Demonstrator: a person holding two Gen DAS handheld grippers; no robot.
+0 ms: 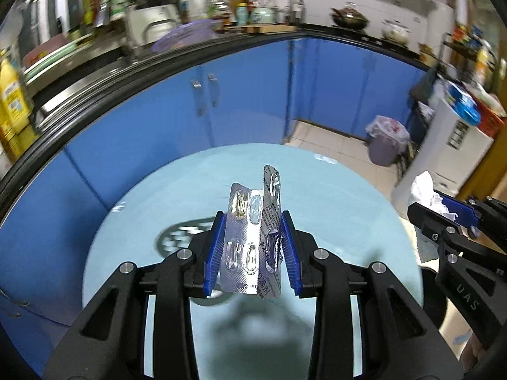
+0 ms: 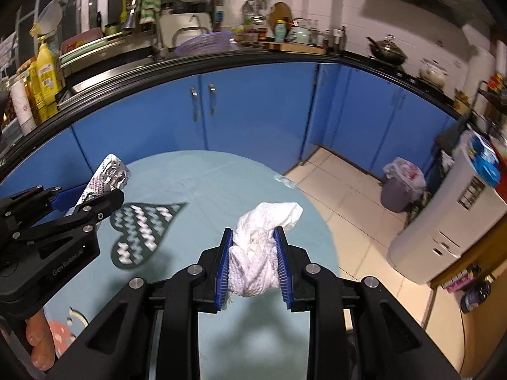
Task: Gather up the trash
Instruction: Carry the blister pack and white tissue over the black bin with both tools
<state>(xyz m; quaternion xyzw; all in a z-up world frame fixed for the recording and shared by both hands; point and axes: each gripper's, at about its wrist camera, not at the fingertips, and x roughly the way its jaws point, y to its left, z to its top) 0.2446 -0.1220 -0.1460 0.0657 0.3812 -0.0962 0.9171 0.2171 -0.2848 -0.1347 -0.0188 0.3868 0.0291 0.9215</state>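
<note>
**Both grippers loaded over the table**

Left gripper (image 1: 253,221) is clamped on a folded silver pill pack (image 1: 255,237), print too small to read. "GenRobot.AI" shows on its body. Right gripper (image 2: 253,237) squeezes a crumpled white tissue (image 2: 264,247), above the light-blue table (image 2: 196,177).

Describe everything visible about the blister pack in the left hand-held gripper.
The blister pack is a silver foil sheet with clear plastic bubbles, some looking crushed or emptied, and printed text on its back. It is bent lengthwise, one flap folded up. It stands roughly upright, clamped between the blue pads of the left hand-held gripper, lifted above the round light-blue table. Only the pads touch it.
</note>
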